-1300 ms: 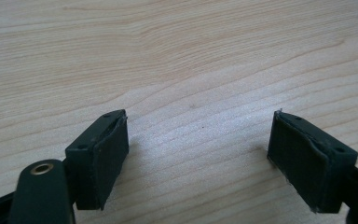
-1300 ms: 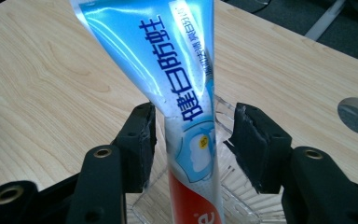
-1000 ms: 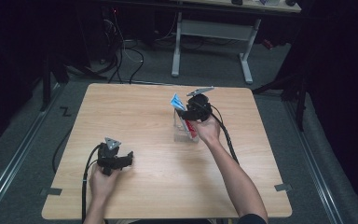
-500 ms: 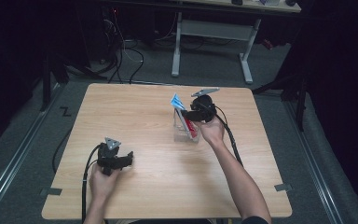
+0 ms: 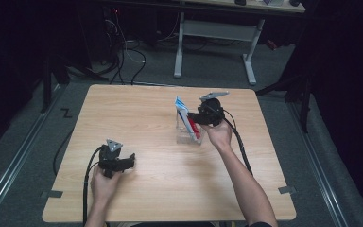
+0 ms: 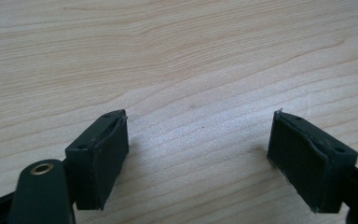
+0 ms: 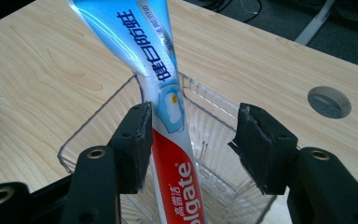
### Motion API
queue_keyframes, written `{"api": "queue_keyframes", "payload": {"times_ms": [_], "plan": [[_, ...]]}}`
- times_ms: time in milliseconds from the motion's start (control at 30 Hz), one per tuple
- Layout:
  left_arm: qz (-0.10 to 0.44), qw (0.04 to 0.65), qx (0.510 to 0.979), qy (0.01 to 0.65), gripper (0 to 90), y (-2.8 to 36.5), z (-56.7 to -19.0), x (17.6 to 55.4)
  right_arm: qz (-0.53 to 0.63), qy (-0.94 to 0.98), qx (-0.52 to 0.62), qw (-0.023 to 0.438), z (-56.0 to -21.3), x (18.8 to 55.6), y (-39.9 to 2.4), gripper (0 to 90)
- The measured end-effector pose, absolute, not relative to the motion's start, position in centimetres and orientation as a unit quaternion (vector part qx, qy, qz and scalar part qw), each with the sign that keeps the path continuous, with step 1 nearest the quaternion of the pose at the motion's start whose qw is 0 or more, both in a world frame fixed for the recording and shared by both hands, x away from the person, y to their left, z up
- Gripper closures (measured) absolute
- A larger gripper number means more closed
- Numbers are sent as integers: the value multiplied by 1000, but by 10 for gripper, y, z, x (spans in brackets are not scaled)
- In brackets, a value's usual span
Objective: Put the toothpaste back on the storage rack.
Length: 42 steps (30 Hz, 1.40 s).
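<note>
The desk (image 5: 160, 189) carries a clear plastic bin (image 7: 205, 140) near its far right part; a toothpaste tube (image 7: 168, 140) stands tilted in the bin, leaning on its rim; the right claw (image 7: 193, 149) hovers spread around the tube, not pinching; the left claw (image 6: 198, 158) rests spread near the front left corner.

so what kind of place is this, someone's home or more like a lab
Most likely a lab or workshop set up for recording, not a home. A plain wooden table stands on grey carpet with cables trailing across it, a height-adjustable desk frame behind, and dark surroundings around the lit table.
</note>
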<state>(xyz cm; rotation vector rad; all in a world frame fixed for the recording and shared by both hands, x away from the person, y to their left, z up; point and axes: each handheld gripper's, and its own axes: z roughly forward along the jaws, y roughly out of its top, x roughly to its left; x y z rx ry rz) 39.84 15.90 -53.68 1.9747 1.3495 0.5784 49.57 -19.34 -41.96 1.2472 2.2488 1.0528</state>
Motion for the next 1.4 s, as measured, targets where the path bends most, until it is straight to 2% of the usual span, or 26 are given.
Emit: {"api": "queue_keyframes", "payload": {"times_ms": [267, 867, 1400], "plan": [[222, 334, 757, 517, 206, 159, -537, 398, 379, 785, 457, 176, -425, 490, -210, 477], [222, 334, 757, 517, 206, 159, -537, 398, 393, 772, 457, 202, -415, 473, -224, 494], [222, 334, 757, 517, 206, 159, -537, 398, 398, 771, 452, 205, -407, 460, -234, 495]]}}
